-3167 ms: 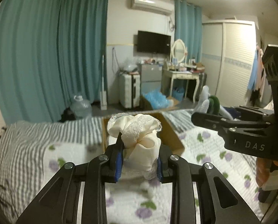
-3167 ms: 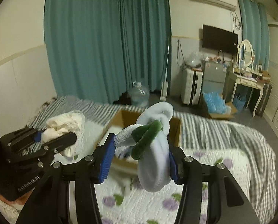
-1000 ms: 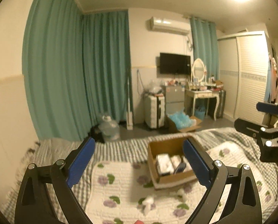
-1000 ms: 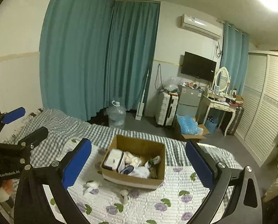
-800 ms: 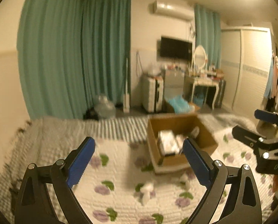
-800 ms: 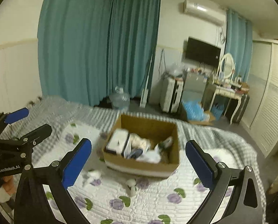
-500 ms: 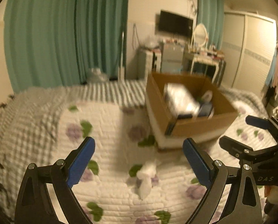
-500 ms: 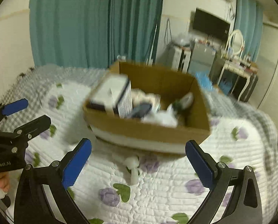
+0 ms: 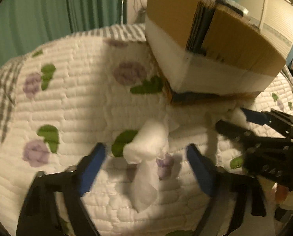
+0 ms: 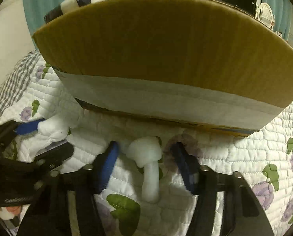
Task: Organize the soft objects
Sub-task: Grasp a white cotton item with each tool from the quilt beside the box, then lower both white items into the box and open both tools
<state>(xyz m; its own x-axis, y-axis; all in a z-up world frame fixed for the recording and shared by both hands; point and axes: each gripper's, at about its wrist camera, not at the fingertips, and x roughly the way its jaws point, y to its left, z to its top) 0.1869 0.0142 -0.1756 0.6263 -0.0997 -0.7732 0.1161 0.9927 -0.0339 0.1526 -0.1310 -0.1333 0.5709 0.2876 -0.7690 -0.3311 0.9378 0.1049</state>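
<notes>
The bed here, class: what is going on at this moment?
A person holding two grippers is tidying soft things off a floral quilt into a cardboard box. The left gripper and the right gripper are both low over the quilt, jaws open, each straddling a white mushroom-shaped soft toy lying before the box. Neither toy is gripped yet.

- The left gripper [image 9: 146, 155] is wide open around a white sock [image 9: 146, 157] on the bed [image 9: 77, 102].
- A cardboard box [image 9: 235, 45] sits just behind.
- The right gripper [image 9: 233, 121] is beside it.
</notes>
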